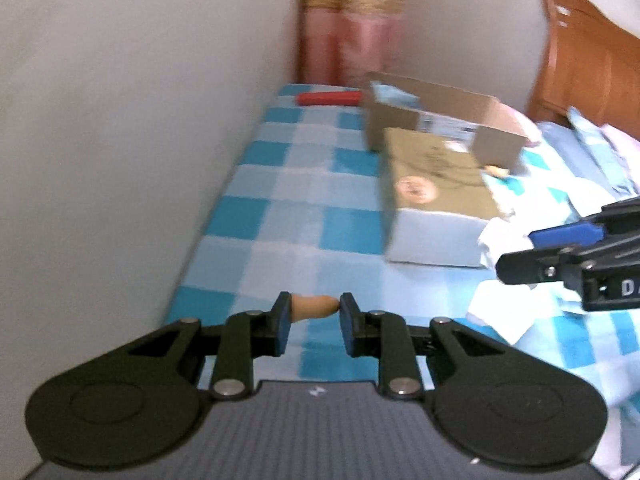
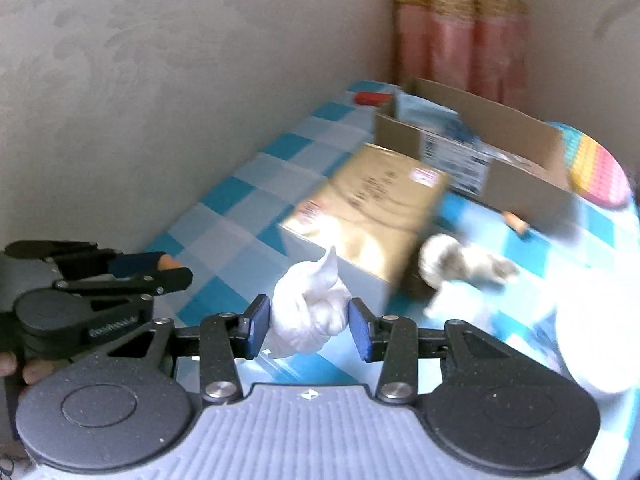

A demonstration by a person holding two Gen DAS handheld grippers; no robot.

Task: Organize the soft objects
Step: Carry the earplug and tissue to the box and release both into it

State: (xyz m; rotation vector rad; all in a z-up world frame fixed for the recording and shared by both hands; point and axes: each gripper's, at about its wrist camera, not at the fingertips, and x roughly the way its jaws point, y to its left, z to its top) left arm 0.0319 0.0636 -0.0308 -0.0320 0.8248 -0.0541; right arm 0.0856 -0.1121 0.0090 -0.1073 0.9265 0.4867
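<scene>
crumpled white soft cloth | clamped in right gripper jaws | open brown cardboard box at 1 o'clock | left gripper jaws pinch small tan soft piece

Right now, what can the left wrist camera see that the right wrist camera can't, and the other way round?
Only the left wrist view shows the wooden headboard and the left gripper from behind, its fingers shut on a small tan soft object.

Only the right wrist view shows the white soft object squeezed in the right gripper, a fluffy white toy on the bed, and a rainbow-coloured pad.

Both show the blue checked bedsheet, the open cardboard box, the closed box, the red item and the pink curtain.
</scene>
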